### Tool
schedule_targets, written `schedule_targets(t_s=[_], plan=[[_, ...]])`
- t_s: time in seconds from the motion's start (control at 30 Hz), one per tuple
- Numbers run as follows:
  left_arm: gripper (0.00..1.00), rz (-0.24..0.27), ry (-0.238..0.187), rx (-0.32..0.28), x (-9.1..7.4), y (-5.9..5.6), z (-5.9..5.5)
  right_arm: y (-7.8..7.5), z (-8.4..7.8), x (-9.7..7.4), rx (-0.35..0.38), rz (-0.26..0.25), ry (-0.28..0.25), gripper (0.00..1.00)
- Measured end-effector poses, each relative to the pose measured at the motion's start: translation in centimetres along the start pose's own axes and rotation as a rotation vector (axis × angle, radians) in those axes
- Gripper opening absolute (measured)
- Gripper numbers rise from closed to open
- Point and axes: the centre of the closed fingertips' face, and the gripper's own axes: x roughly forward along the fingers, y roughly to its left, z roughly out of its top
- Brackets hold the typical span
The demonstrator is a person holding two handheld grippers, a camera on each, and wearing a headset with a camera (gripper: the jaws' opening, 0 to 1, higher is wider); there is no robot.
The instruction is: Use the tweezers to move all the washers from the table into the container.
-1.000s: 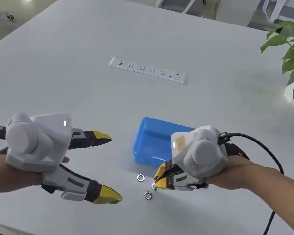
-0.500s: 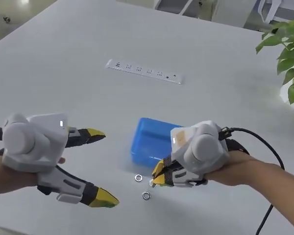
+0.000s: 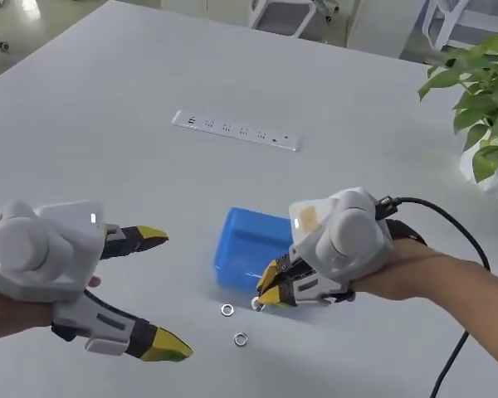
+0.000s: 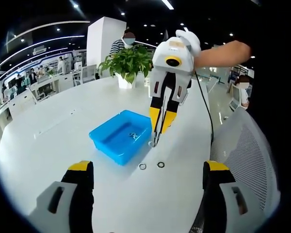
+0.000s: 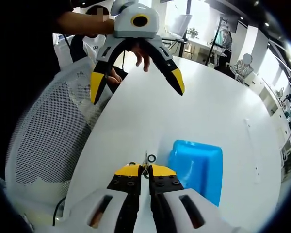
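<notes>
Beside the blue container (image 3: 242, 245), right gripper (image 3: 264, 294) clamping tweezers (image 4: 155, 140), two loose washers (image 3: 227, 310)

I see a white power strip (image 3: 235, 131) lying flat on the pale table (image 3: 108, 83), a leafy potted plant (image 3: 477, 108) at its far right edge (pot mostly cut off), and a white mesh chair (image 5: 43, 141) drawn up beside the table.
</notes>
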Motion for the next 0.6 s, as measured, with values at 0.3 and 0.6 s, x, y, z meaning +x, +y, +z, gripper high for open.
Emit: schedule_targets(t_s=[0.3,0.6], plan=[[0.99,-0.004,-0.004,-0.002,0.0,-0.2,0.1,-1.9,0.8,-1.8,-0.009,-0.028,-0.019,0.06],[0.99,0.005,-0.010,-0.003,-0.1,0.1,0.3,-4.6,0.1,-2.5,-0.010,-0.065,-0.016,0.06]])
